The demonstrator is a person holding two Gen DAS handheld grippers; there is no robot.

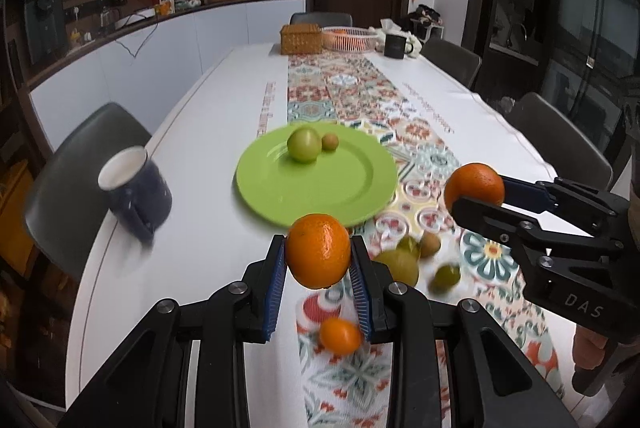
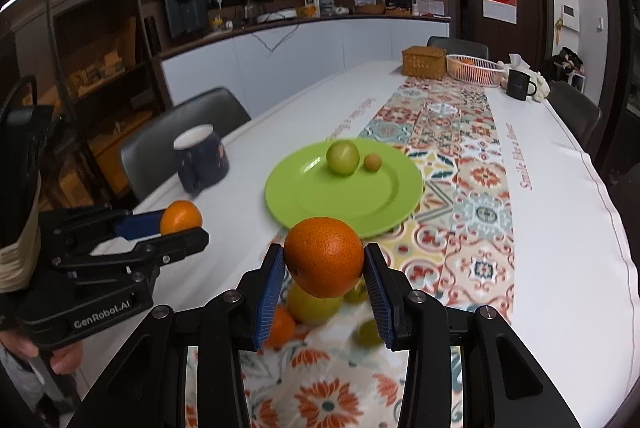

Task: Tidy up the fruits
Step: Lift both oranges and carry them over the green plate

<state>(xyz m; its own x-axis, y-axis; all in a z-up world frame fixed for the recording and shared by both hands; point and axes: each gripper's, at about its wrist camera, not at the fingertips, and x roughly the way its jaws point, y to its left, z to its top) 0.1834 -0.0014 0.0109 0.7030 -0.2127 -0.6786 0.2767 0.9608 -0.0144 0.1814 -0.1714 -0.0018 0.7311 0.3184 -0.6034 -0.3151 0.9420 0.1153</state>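
Note:
My left gripper (image 1: 318,260) is shut on a small orange (image 1: 318,255), held above the table. My right gripper (image 2: 324,264) is shut on a larger orange (image 2: 324,256), also lifted. Each gripper shows in the other's view: the right one (image 1: 476,198) with its orange (image 1: 474,188) at the right edge, the left one (image 2: 182,224) with its orange (image 2: 181,216) at the left. A green plate (image 1: 280,196) beyond them holds a green fruit (image 1: 304,144) and a small brown fruit (image 1: 330,141). Loose fruits lie below: a small orange one (image 1: 340,336), yellow-green ones (image 1: 400,264), a brown one (image 1: 430,243).
A dark blue mug (image 1: 136,188) stands left of the plate near the table edge. At the far end are a wicker box (image 1: 301,38), a white basket (image 1: 349,38) and a black mug (image 1: 395,45). Grey chairs (image 1: 76,188) ring the table. A patterned runner (image 1: 352,100) crosses it.

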